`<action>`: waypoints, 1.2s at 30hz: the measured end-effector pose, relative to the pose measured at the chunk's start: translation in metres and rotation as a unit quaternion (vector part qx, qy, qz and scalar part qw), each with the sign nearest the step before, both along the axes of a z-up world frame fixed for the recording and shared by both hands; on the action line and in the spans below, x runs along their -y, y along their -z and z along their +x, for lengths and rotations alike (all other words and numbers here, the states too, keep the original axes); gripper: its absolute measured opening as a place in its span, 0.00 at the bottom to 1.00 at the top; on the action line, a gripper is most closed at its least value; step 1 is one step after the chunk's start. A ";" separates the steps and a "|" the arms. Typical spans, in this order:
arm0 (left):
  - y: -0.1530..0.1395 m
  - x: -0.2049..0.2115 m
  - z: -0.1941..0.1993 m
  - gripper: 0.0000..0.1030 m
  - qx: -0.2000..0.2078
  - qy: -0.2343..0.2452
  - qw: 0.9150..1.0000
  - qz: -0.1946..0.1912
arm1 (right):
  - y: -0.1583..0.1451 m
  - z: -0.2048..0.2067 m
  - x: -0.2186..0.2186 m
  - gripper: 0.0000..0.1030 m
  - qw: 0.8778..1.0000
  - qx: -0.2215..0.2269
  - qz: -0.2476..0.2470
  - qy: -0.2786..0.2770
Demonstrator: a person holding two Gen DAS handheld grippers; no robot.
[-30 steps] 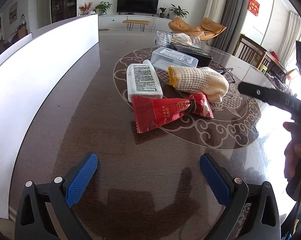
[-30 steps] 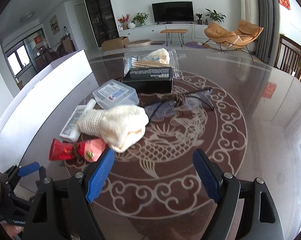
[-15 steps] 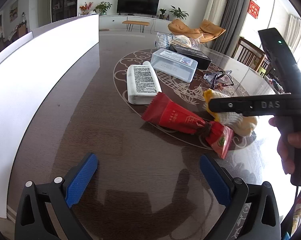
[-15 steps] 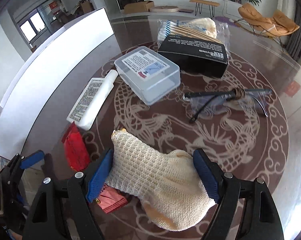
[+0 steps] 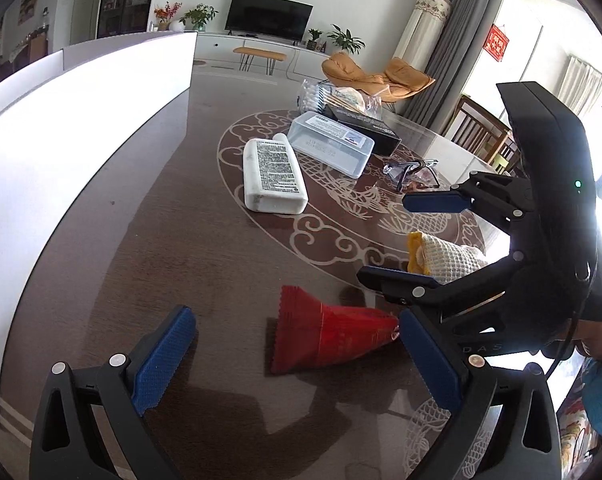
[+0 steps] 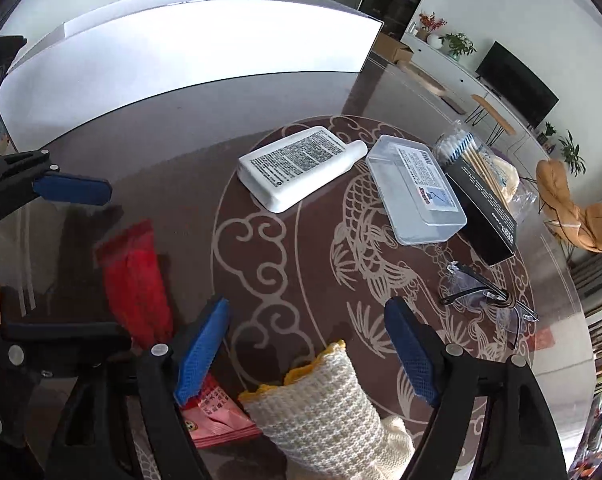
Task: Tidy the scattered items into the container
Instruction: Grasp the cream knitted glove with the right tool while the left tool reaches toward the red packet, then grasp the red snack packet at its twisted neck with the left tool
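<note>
The right gripper [image 6: 307,350] straddles the cream knitted mitt [image 6: 321,408], jaws wide apart, pads not visibly pressing it. The red snack packet [image 6: 135,280] lies tucked partly under the left-hand finger, so a careless close could, I judge, pinch the packet too or shove both across the glossy table [image 6: 189,128]. The left gripper [image 5: 293,356] hangs open and empty, just above that packet. Farther off lie the white bottle [image 6: 297,168], clear plastic box [image 6: 417,188] and glasses [image 6: 485,300]; the white container [image 6: 181,48] stands beyond
</note>
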State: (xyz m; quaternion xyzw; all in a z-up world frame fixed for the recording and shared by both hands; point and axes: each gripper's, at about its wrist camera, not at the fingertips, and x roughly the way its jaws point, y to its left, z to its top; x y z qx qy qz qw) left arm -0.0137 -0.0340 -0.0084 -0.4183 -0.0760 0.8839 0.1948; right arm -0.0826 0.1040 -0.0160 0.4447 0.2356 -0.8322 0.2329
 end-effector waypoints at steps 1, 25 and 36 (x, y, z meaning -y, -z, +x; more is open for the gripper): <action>0.000 0.003 0.000 1.00 0.004 0.003 1.000 0.016 | -0.005 -0.004 -0.008 0.78 0.999 0.014 -0.035 0.011; 0.010 -0.032 0.004 1.00 0.015 0.092 0.990 -0.108 | 0.007 0.060 -0.085 0.78 0.975 0.000 -0.123 0.186; 0.007 -0.052 0.020 1.00 0.036 0.104 0.991 -0.077 | 0.009 0.109 -0.116 0.78 0.978 -0.013 -0.101 0.184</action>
